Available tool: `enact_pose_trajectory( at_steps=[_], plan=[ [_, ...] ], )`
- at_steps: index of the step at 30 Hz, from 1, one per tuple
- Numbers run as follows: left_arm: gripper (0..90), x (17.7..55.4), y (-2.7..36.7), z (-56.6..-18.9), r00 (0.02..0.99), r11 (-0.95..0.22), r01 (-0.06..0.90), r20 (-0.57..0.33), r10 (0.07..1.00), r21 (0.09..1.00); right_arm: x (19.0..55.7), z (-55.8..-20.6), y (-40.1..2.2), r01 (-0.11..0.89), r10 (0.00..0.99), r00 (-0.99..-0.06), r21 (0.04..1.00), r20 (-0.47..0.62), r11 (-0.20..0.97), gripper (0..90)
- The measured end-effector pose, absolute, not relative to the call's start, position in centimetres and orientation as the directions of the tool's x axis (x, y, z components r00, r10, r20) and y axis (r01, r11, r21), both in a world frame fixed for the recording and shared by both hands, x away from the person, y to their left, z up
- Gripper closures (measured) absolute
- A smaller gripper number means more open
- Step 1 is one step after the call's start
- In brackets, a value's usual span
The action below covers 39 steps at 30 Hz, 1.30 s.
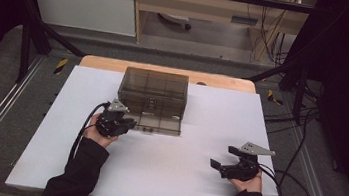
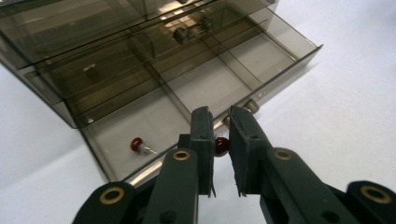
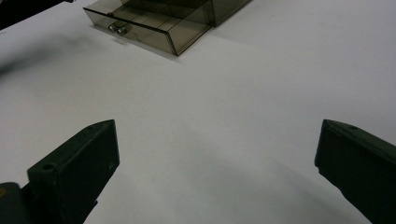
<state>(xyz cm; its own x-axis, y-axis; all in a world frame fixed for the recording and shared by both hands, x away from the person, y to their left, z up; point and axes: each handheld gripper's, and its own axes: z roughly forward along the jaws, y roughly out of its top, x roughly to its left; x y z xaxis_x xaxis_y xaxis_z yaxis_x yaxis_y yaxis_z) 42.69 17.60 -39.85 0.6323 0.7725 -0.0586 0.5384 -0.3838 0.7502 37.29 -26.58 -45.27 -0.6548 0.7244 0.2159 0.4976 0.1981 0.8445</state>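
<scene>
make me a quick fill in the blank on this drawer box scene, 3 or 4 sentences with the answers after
1. The bottom drawer of the smoky plastic box is pulled ____.
2. The left gripper pinches a small bead coloured dark ____.
3. A second bead lies ____ the drawer.
4. The right gripper, apart from the box above the white table, has its jaws wide ____.

Missing words: open; red; inside; open
</scene>
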Motion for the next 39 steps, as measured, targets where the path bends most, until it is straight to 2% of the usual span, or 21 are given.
enact_pose_trajectory(
  at_steps=[39],
  plan=[
    [79.2, 46.9, 19.7, -42.9, 0.523, -0.348, 0.588, -0.014, 0.852, 0.73, 37.3, -45.4, -26.5, 0.501, 0.726, -0.654, 0.841, 0.213, 0.205, 0.5]
  ],
)
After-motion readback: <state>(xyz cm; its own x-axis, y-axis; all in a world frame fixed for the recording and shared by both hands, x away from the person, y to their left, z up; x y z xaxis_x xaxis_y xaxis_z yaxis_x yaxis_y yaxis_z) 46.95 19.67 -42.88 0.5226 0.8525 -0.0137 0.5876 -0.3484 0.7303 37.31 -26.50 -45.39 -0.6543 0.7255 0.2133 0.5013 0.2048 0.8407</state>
